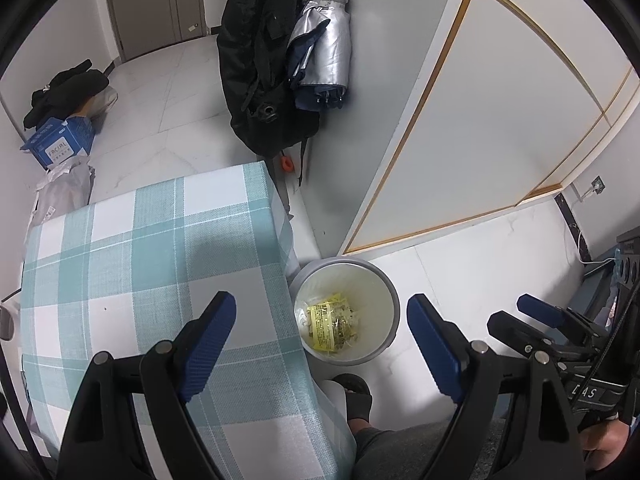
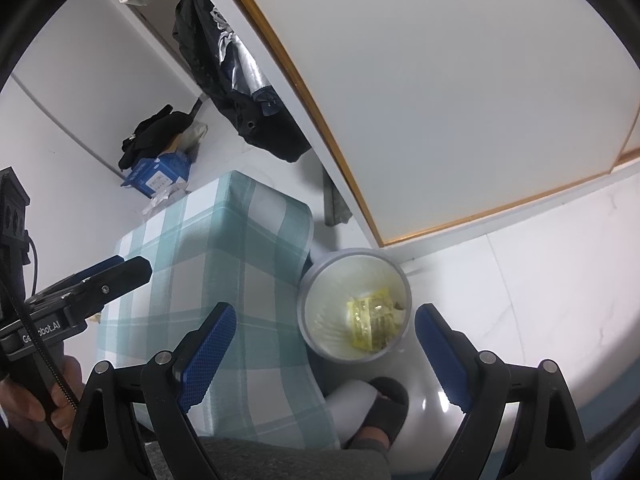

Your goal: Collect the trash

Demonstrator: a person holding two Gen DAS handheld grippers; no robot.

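Trash, mostly a yellow printed wrapper among smaller scraps, lies at the bottom of the round white bin that we see from above in both wrist views. That bin stands on the pale tiled floor, just beside the corner of the worktop with its teal-and-white checked cloth.

Our left gripper hangs above this spot with its jaws released and spread wide; one blue pad sits over the cloth, the other over the floor, and nothing is between them. Our right gripper points down at the same place, jaws likewise spread and empty, with the bin showing in the gap between its fingers. In the left wrist view we see it off to the right edge.

A foot in a dark slipper rests on the floor close to the bin. Farther back, a black jacket and a folded silver umbrella hang against the wall, and a blue box sits on the floor.
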